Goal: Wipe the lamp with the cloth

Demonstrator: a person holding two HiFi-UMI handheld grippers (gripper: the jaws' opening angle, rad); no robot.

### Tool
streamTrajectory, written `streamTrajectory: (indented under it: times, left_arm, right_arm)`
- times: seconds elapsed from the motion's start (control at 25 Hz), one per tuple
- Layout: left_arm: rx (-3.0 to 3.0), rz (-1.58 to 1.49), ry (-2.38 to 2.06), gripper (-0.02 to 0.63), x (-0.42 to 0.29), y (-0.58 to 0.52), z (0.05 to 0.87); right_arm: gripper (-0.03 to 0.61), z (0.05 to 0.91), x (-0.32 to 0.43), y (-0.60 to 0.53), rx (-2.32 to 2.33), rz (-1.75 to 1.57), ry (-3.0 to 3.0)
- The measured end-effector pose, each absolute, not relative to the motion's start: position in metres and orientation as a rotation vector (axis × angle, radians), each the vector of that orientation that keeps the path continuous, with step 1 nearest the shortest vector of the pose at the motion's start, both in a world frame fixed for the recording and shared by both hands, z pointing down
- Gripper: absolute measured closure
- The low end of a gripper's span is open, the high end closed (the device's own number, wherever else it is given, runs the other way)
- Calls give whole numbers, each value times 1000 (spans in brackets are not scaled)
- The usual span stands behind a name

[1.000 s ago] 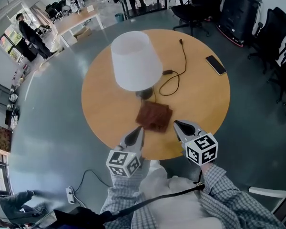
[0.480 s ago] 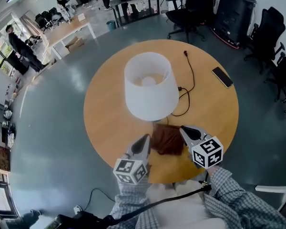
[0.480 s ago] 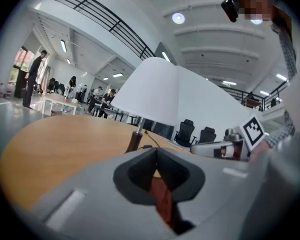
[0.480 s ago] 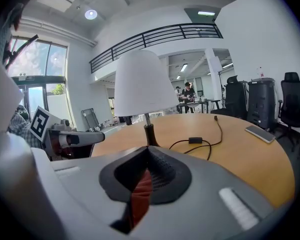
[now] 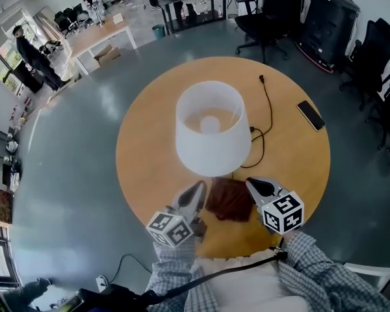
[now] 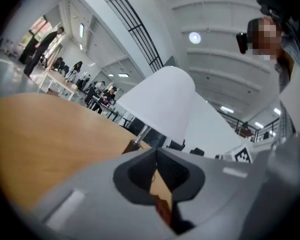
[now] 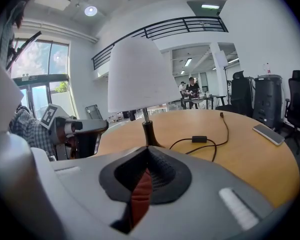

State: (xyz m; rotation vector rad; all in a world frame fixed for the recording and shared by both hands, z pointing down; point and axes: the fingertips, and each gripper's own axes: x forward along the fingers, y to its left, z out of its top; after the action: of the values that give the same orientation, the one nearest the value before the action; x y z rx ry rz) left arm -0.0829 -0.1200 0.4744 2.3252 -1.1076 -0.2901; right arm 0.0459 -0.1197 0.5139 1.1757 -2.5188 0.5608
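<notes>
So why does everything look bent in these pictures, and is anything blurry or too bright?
Head view: a wide lens bulges the room around the table; evenly lit and sharp. Left gripper view: tilted horizon, dark rounded corners, the lamp slightly soft. Right gripper view: the window glows bright at left; the lamp is crisp.

On one round table [image 5: 149, 148]: one white-shaded lamp [image 5: 211, 132], one brown cloth [image 5: 231, 199], one dark phone [image 5: 311, 115] and one black cable [image 5: 268, 106]. Above the near edge: two grippers, one left gripper [image 5: 200, 187] and one right gripper [image 5: 250, 182], with one marker cube apiece. Round the room: at least three black office chairs [image 5: 372, 47], with those farther off too small to count.
</notes>
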Motion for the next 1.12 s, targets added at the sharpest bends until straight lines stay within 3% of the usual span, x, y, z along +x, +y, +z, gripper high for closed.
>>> streamTrajectory:
  times: [0.16, 0.24, 0.28, 0.76, 0.84, 0.96, 1.12]
  left_arm:
    - [2246, -518, -903, 609, -78, -120, 456]
    - [2182, -691, -745, 365, -76, -118, 446]
    - [2156, -754, -699, 357, -77, -119, 443]
    - [1987, -1130, -567, 355, -90, -145, 429]
    - [2024, -1136, -581, 445, -91, -146, 424]
    - [2024, -1153, -565, 478, -91, -144, 422]
    - [2018, -1180, -550, 483, -93, -143, 419]
  right_arm:
    - [574, 516, 45, -125, 1146, 563, -2527]
    - [574, 518, 46, -126, 1132, 563, -2528]
    - [574, 519, 46, -126, 1128, 564, -2527]
    - [574, 546, 40, -112, 965, 494, -2493]
    - [573, 553, 35, -106, 894, 445, -2477]
    - [570, 567, 19, -90, 740, 386, -2463]
    - [386, 584, -6, -69, 523, 359, -2452]
